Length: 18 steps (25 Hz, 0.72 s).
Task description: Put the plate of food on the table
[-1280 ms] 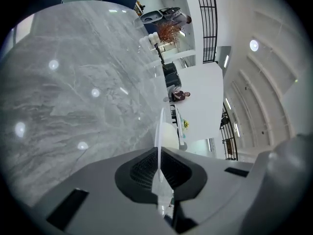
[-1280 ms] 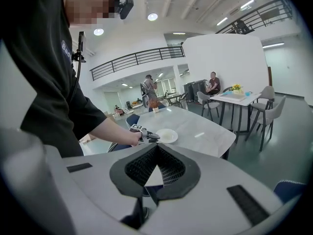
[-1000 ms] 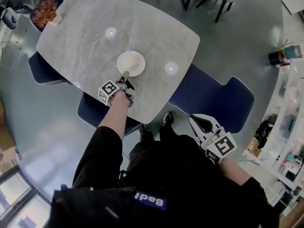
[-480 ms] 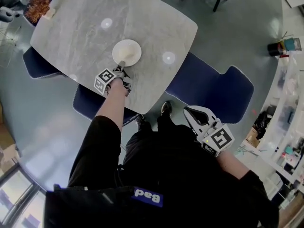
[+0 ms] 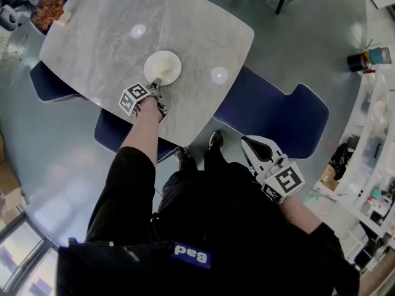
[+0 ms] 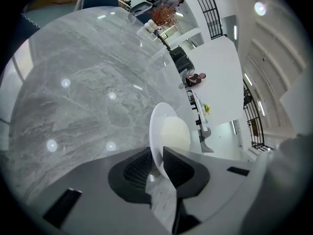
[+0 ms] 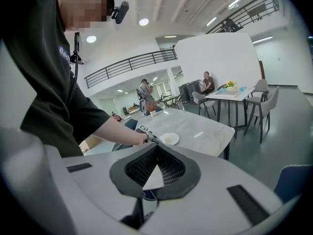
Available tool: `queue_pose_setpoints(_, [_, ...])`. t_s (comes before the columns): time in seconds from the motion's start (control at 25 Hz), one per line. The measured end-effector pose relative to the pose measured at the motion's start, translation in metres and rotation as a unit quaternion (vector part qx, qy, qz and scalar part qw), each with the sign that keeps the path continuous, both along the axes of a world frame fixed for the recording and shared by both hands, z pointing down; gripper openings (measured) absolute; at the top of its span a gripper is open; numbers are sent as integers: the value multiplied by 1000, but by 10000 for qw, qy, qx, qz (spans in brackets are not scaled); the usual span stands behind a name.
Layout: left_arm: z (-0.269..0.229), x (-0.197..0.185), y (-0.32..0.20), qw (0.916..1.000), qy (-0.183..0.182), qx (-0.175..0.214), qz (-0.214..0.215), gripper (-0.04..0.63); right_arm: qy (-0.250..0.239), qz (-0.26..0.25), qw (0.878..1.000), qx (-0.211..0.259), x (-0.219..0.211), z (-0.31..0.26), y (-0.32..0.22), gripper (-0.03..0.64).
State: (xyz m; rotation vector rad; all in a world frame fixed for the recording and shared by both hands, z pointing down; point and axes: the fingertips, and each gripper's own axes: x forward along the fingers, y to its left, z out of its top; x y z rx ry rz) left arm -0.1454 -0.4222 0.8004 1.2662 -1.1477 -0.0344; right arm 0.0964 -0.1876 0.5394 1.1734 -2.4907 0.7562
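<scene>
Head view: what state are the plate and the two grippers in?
plate: flat on the table, pale food on it, rim between the left jaws
left gripper: open, jaws have just been opening, apart round the plate rim
right gripper: shut, empty, held away from the table

One plate, one surface, three blue chairs.

On the one grey marbled surface (image 5: 111, 36) I count one white plate (image 5: 162, 65). Around it the head view shows three dark blue chairs (image 5: 271, 113): this one at the right, one chair (image 5: 111, 142) at the near edge and one chair (image 5: 42, 82) at the left. Below the near edge there are two shoes (image 5: 215, 140). Far behind, in the right gripper view, I count two other persons (image 7: 145, 93), one standing and one sitting, and one white table (image 7: 230, 95) with one bunch of yellow flowers (image 7: 230, 84).
</scene>
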Motion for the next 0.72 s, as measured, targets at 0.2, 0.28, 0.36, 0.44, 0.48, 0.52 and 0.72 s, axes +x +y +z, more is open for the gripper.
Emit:
queue_pose_setpoints(0.2, [2,1,5,9983,351,-470,-46,60,93,-75,9999,66,2,0,4,9])
queue_pose_setpoints(0.28, [4,0,8,9969,447,-648,-65,60,118,-106,9998,79,0,0,5,9])
queue_pose_setpoints(0.36, [5,-2,10,9964,386,-757,-11,60,95,-70,9999,69,-1,-1,5,9])
queue_pose_setpoints(0.44, [4,-3,11,9962,265,-821,95,71,79,-32,9999,91,0,-2,4,9])
queue_pose_setpoints(0.48, [3,-3,10,9961,201,-840,168,80,72,-22,9999,117,0,-3,4,9])
queue_pose_setpoints(0.52, [2,-2,10,9959,137,-857,250,92,59,-23,9999,138,0,-4,4,9])
queue_pose_setpoints(0.72, [0,-7,13,9947,-73,-936,421,107,18,-48,9999,112,-5,-4,5,9])
